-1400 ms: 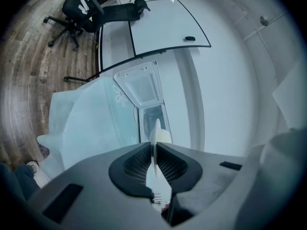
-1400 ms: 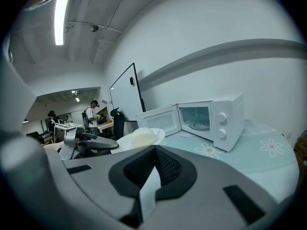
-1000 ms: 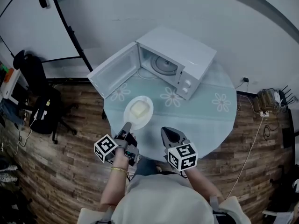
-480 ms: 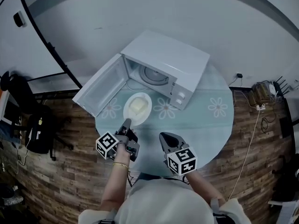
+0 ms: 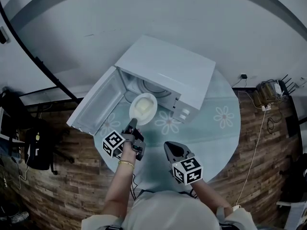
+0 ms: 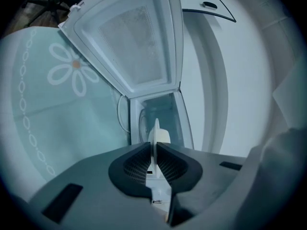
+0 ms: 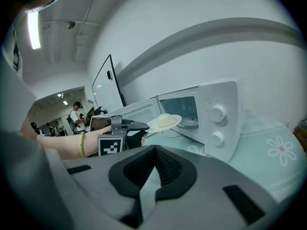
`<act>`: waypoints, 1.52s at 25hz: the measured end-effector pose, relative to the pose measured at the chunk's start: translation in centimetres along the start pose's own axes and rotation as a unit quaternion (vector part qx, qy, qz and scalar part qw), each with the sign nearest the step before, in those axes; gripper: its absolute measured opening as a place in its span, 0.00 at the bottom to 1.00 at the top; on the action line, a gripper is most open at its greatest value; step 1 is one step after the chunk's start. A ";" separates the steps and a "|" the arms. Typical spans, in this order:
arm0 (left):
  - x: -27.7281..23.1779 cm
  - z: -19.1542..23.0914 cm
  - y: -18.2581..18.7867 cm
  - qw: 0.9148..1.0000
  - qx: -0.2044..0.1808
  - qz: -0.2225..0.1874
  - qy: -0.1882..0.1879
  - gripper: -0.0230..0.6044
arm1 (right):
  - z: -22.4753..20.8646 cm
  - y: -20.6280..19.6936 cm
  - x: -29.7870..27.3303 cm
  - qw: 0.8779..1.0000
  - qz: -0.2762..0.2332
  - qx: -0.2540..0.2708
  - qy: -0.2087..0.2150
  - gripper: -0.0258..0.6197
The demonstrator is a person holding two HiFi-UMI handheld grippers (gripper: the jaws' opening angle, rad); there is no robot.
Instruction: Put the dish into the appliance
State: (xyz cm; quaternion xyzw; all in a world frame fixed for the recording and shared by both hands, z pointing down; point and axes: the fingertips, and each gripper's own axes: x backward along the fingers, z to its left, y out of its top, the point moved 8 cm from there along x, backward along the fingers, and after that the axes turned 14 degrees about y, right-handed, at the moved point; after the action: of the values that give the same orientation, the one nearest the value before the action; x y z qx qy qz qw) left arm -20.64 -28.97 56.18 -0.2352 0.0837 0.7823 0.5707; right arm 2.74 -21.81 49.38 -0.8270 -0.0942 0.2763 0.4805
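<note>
Left tongs (image 5: 131,124): clamped on dish (image 5: 143,108) rim; the left gripper view shows it edge-on.
Dish: head view centre, at microwave (image 5: 172,66) mouth.
Right tongs (image 5: 169,146): closed, empty, lower centre.

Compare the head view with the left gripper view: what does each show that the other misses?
Only the head view: the right gripper, jaws together and holding nothing, the knobs on the microwave, and the wooden floor. Only the left gripper view: the left gripper with its jaws closed on the rim of the plate, seen edge-on. Both: that plate with pale food in front of the microwave's opening, the open door and the flowered tablecloth.
</note>
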 end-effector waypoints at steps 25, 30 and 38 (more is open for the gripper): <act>-11.0 0.6 1.5 0.999 0.009 0.030 0.026 0.11 | -2.9 -0.3 -2.2 0.999 0.024 -0.021 -0.013 0.05; -12.6 0.5 1.4 0.999 0.019 0.035 0.029 0.11 | -3.2 -0.6 -2.5 0.999 0.028 -0.024 -0.015 0.05; -15.4 -0.4 1.8 0.998 0.018 0.036 0.038 0.11 | -3.4 -0.8 -2.8 0.999 0.030 -0.032 -0.018 0.05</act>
State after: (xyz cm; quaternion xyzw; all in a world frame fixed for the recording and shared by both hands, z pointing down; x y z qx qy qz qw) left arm -18.51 -42.84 62.76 -0.2515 0.1273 0.7911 0.5429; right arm 2.34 -25.14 52.43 -0.8390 -0.0866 0.3027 0.4437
